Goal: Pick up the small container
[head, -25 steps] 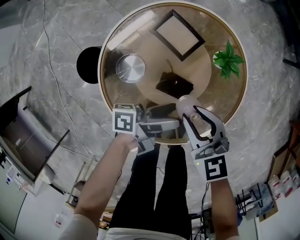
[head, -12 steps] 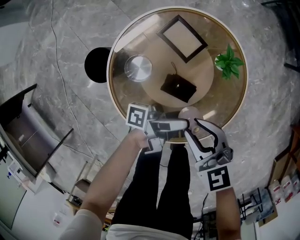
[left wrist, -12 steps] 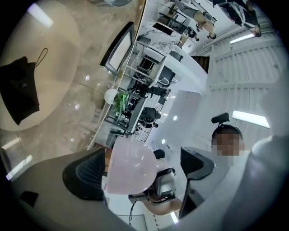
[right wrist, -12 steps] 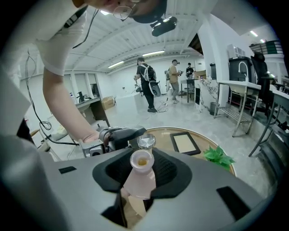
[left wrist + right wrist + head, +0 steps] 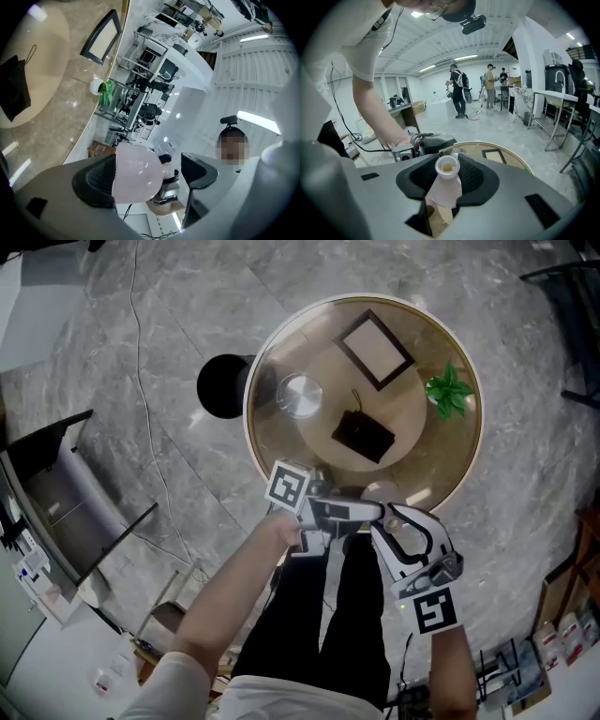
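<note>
The left tool (image 5: 154,174) and right tool (image 5: 447,183) have lifted away from the surface (image 5: 441,457). Right's clamped on the container (image 5: 446,174), held up in the air. Left's jaws were just closing but are apart around its base, with one pad touching.

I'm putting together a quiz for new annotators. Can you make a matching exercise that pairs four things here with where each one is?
Things:
1. small pink container
2. picture frame
3. green plant
4. black pouch

Places:
A. at the right edge of the round table, as the head view shows it
B. clamped between the jaws of the right gripper
C. near the table's middle
D. lying flat on the table's far side

Pairs: 1-B, 2-D, 3-A, 4-C
</note>
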Tool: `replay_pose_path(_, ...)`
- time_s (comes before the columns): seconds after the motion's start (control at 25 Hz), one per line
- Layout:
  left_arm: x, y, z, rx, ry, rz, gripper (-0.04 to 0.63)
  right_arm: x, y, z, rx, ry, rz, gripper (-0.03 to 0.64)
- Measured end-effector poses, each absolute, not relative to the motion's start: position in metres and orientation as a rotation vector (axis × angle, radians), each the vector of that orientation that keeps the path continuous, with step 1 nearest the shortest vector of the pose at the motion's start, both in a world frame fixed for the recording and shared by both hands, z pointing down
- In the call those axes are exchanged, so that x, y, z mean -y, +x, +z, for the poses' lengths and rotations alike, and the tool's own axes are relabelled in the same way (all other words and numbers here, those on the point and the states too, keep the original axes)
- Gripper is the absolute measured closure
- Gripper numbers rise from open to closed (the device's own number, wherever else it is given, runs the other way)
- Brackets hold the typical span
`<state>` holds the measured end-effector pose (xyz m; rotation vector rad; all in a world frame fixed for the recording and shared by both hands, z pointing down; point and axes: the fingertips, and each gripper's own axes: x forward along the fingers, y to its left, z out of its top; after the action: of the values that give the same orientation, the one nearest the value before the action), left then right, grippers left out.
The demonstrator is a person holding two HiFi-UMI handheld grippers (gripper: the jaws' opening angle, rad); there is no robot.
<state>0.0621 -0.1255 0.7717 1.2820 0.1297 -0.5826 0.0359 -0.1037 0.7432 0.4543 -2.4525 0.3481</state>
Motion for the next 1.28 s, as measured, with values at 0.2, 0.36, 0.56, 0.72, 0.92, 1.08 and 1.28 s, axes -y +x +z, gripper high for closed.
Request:
replay_pose_path(0.2, 0.119, 0.053, 0.727, -0.161, 1.289, -0.586, 0.216, 0.100, 0.021, 0.692, 2.494, 0.419, 0.308, 0.474)
replay_pose_path(0.36, 0.114, 0.042, 0.698, -0.169, 1.313, -0.598, 0.232, 0.096, 0.009, 0.661, 2.508, 0.404, 0.277, 0.474)
replay_pose_path(0.56, 0.104, 0.031, 0.655, -0.147, 1.312, -0.624, 0.241, 0.086, -0.002, 0.617, 2.529, 0.400, 0.250, 0.474)
replay_pose_path(0.72, 0.097, 0.025, 0.614, -0.101, 1.281, -0.661, 0.291, 0.081, -0.007, 0.570, 2.559, 0.415, 0.241, 0.474)
replay_pose_path(0.92, 0.089, 0.016, 0.561, -0.101, 1.280, -0.697, 0.293, 0.073, -0.017, 0.514, 2.568, 0.424, 0.180, 0.474)
replay_pose_path(1.08, 0.084, 0.017, 0.521, -0.097, 1.295, -0.690, 0.295, 0.067, -0.015, 0.474, 2.582, 0.461, 0.155, 0.474)
replay_pose_path(1.28, 0.076, 0.024, 0.477, -0.101, 1.315, -0.654, 0.295, 0.059, -0.007, 0.433, 2.616, 0.524, 0.149, 0.474)
